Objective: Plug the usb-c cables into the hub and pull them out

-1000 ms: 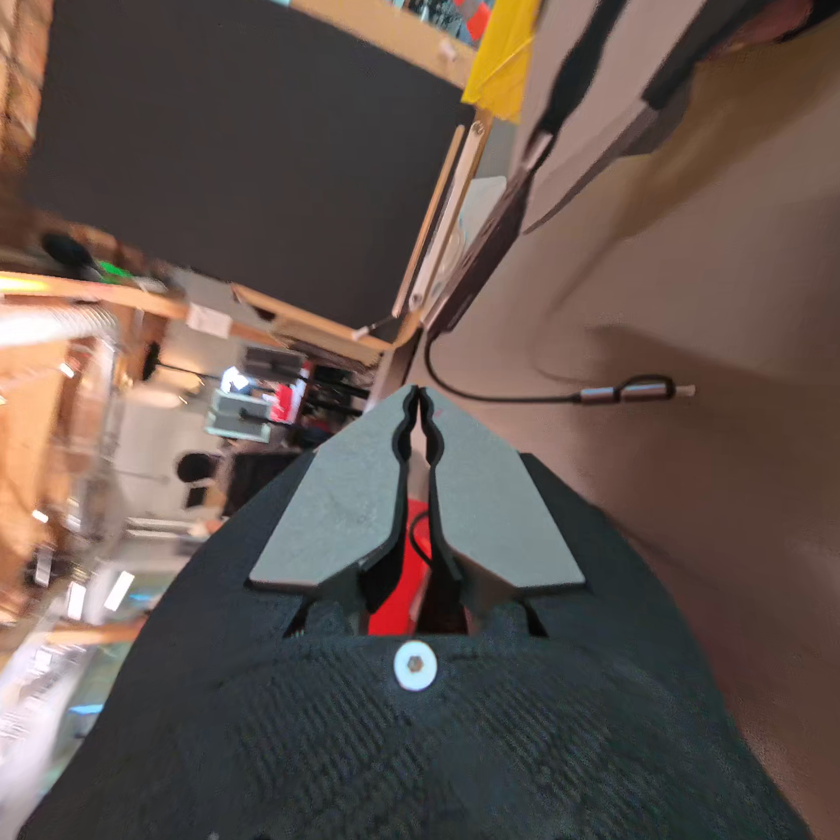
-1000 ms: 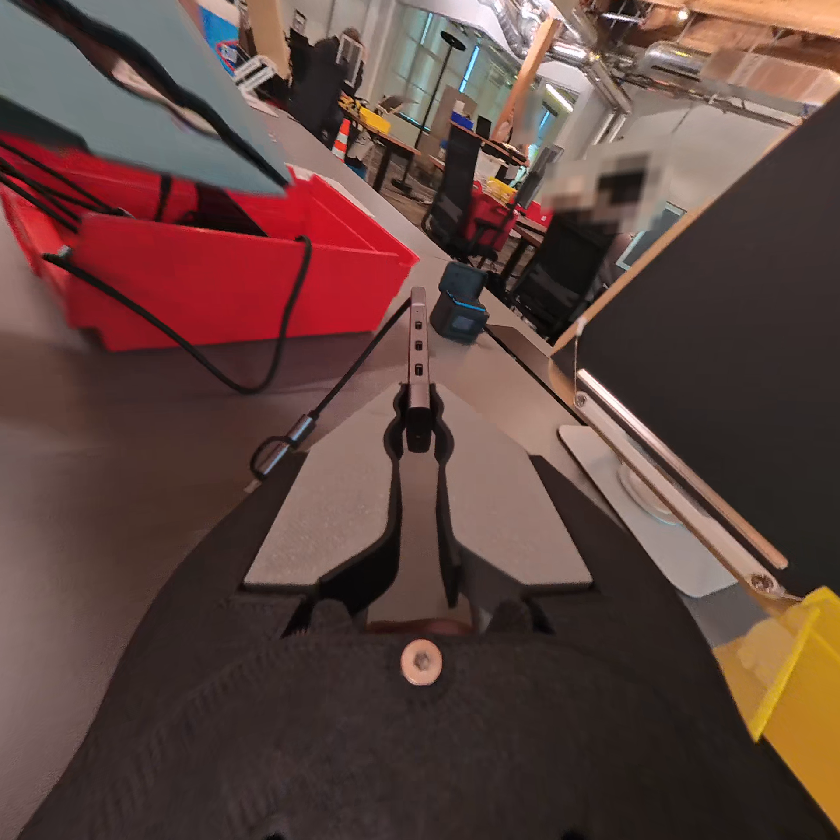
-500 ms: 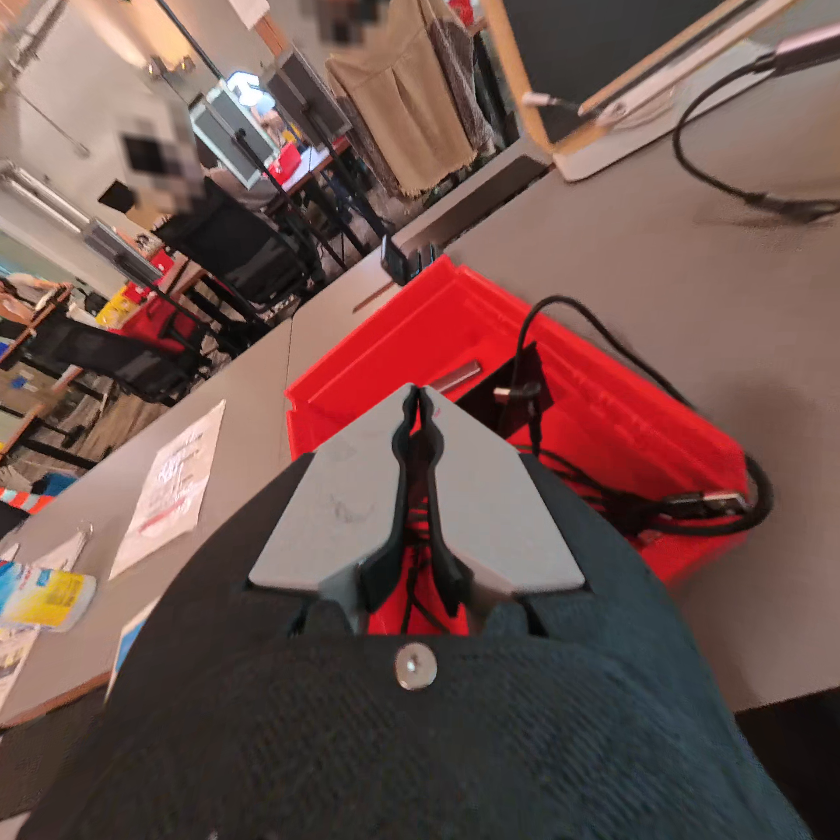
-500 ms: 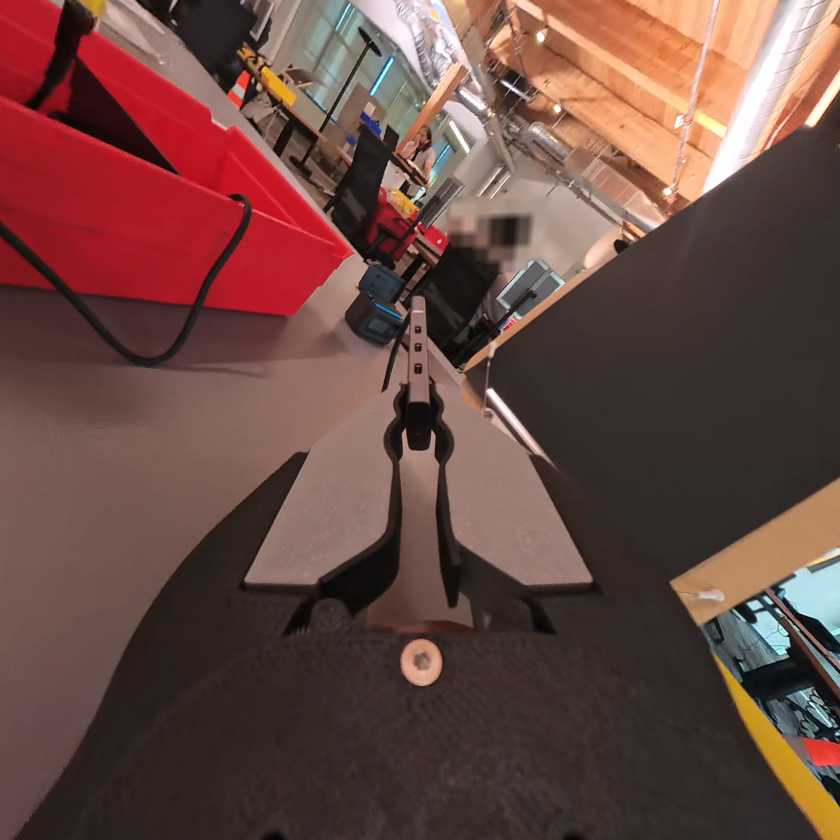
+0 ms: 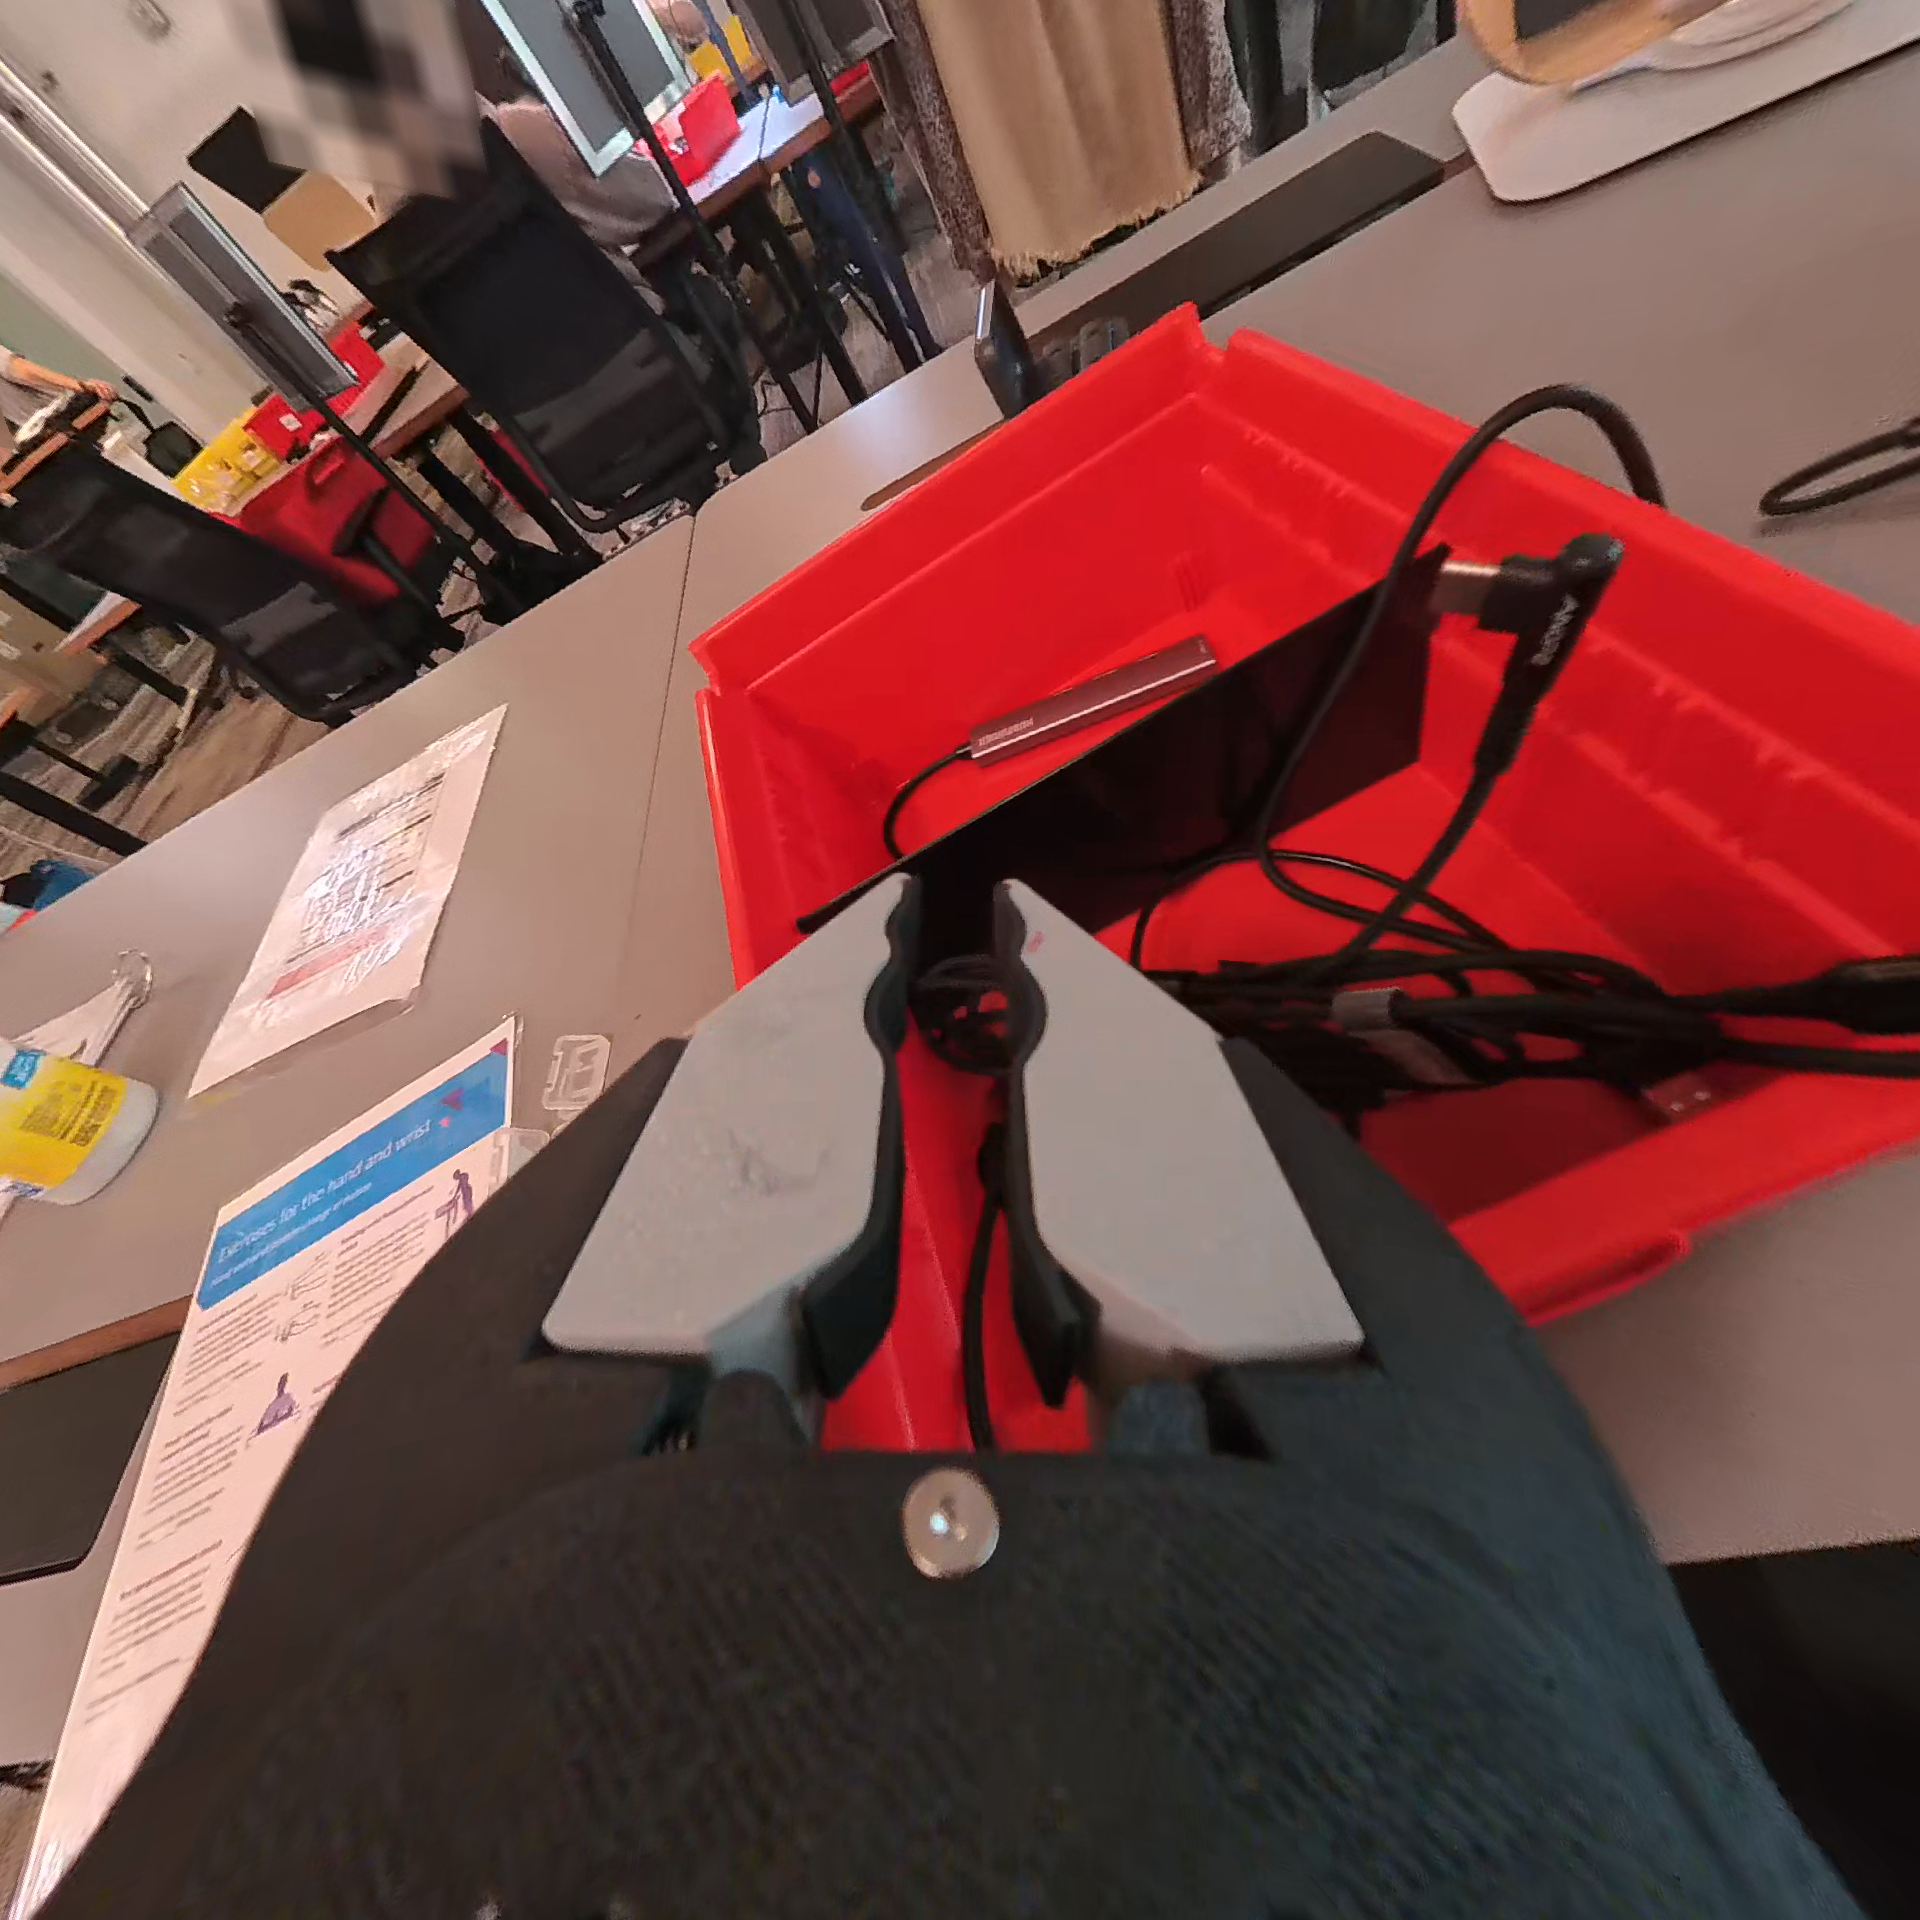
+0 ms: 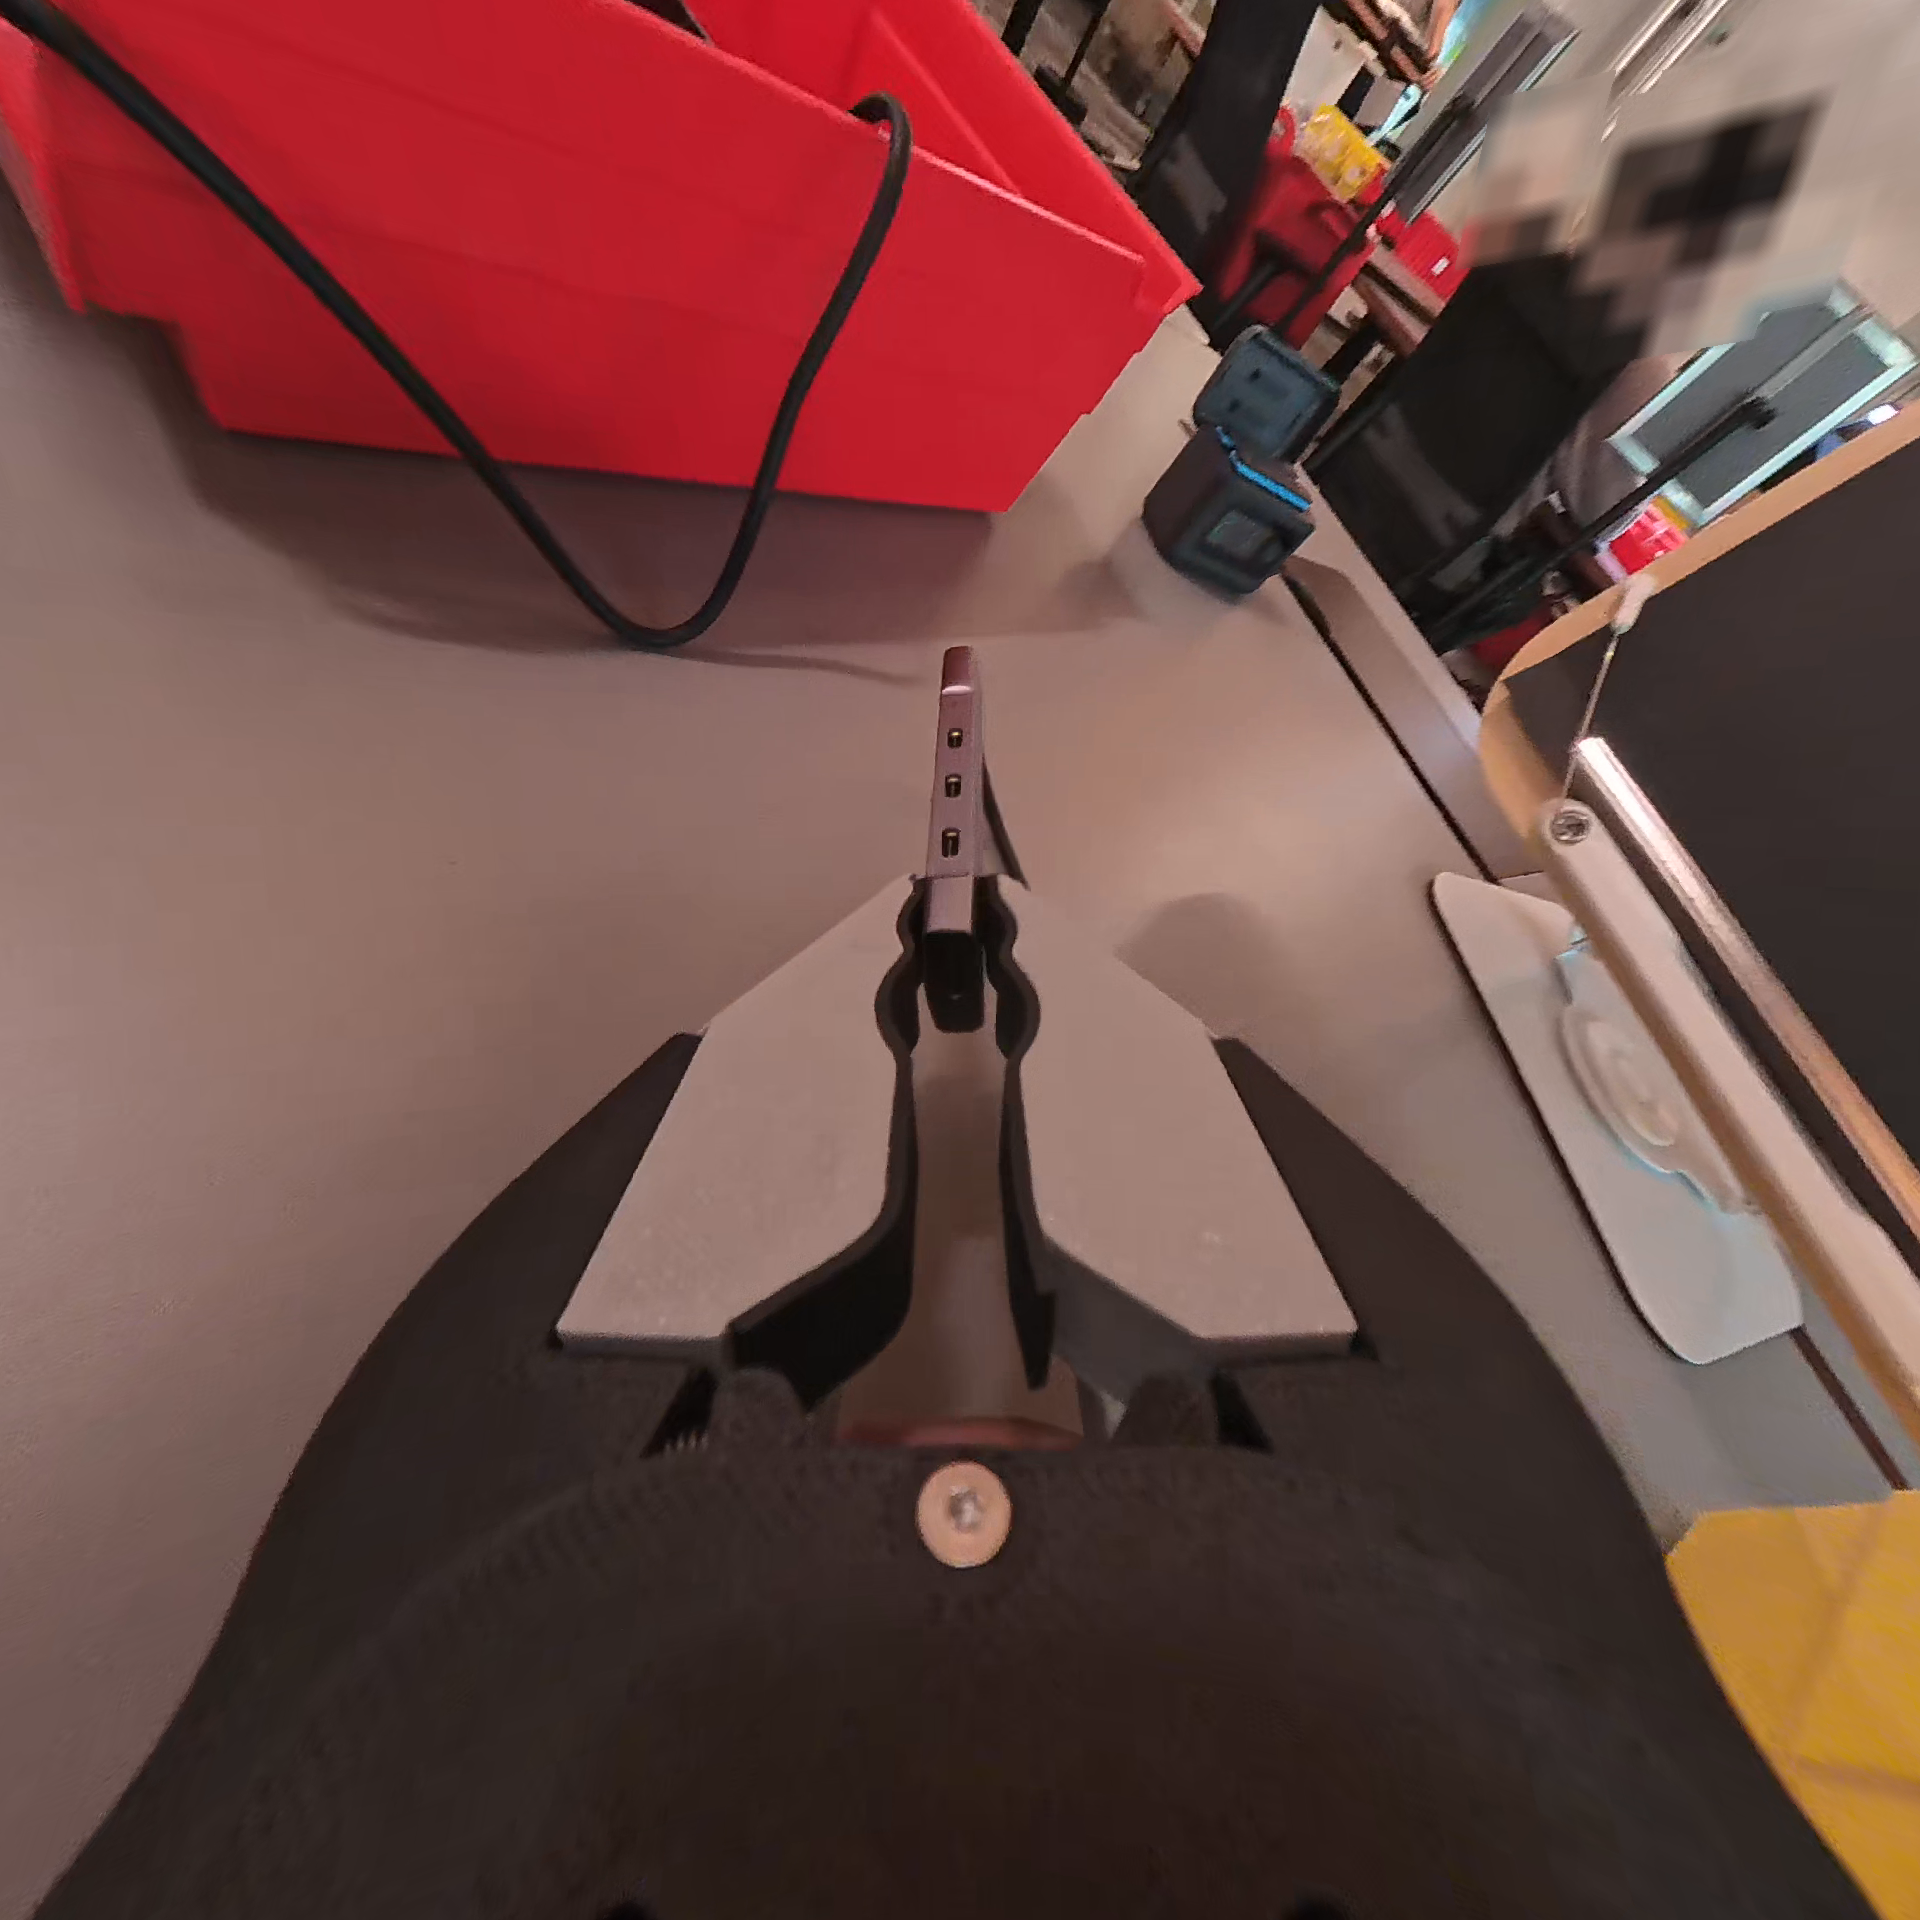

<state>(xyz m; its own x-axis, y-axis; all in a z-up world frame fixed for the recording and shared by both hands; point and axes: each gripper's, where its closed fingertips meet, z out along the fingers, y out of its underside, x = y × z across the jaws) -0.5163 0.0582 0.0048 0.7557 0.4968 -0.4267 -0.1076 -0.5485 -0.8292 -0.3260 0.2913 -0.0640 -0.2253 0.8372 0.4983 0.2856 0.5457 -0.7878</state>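
Grey matte tabletop [image 6: 312, 935] in an open workshop, black mesh office chairs [image 5: 540, 343] behind it.

Right gripper [image 6: 948, 914]: grey flat-faced fingers [image 6: 769, 1143] with black rubbery inner pads, jaws nearly closed, clamped on the near end of a slim dark-grey metal hub [image 6: 958, 790]. Hub sticks straight out past the fingertips, edge-up, three small oval ports in a row on the visible edge. It sits above the tabletop; contact with the surface cannot be told. No cable in any of the visible ports.

Left gripper [image 5: 956, 904]: same build, jaws parted by a narrow gap, tips over the near wall of a glossy red plastic bin [image 5: 1039, 582]. A thin black cable [image 5: 977, 1247] runs up through the gap between the fingers; whether the pads pinch it cannot be told.

Inside the bin: a tilted black divider plate [image 5: 1195, 748], a second slim grey metal stick-shaped hub [image 5: 1091, 701] with a thin lead lying beyond the plate, a bundle of black braided usb-c cables [image 5: 1455, 1018] with metal-shelled plugs, and an angled black plug [image 5: 1538, 582] resting on the plate's top corner.

Right wrist view also shows a thick black cable loop [image 6: 644, 613] drooping from the bin onto the tabletop, and a small black cube-shaped device with blue trim [image 6: 1242, 488] farther back. Printed paper sheets [image 5: 353, 894] lie left of the bin.
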